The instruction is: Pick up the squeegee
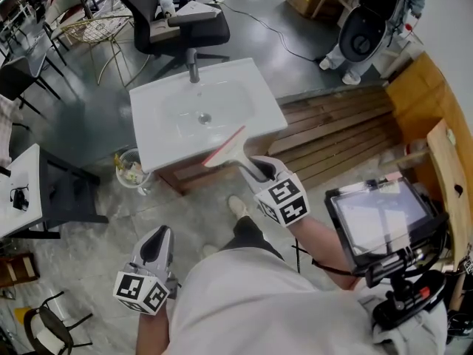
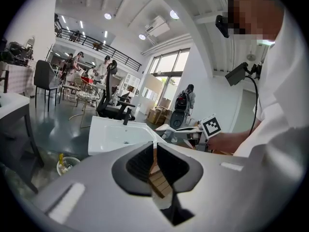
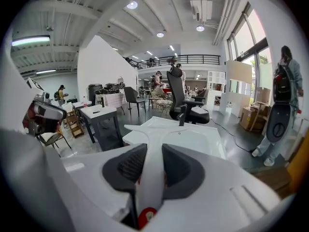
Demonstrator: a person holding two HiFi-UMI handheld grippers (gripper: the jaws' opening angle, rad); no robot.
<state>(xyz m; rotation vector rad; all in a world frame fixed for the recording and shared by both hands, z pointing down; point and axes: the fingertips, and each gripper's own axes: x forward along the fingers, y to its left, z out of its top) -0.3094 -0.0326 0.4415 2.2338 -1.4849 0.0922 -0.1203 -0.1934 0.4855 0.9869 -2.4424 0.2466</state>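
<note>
My right gripper (image 1: 256,171) is shut on the white handle of the squeegee (image 1: 228,149). The squeegee's red-edged blade points away from me, over the front edge of the white sink basin (image 1: 166,143). In the right gripper view the squeegee (image 3: 148,166) runs straight out between the pads, with its wide head over the sink basin (image 3: 198,140). Low at the left, my left gripper (image 1: 157,242) hangs above the floor. In its own view the left gripper (image 2: 155,151) is shut with nothing between its fingertips, and wooden planks show past them.
A black office chair (image 1: 185,22) stands behind the sink basin. A small waste bin (image 1: 131,170) sits at the basin's left corner. Wooden planks (image 1: 336,128) lie to the right. A white table (image 1: 18,191) is at the left and a screen on a stand (image 1: 378,217) at the right.
</note>
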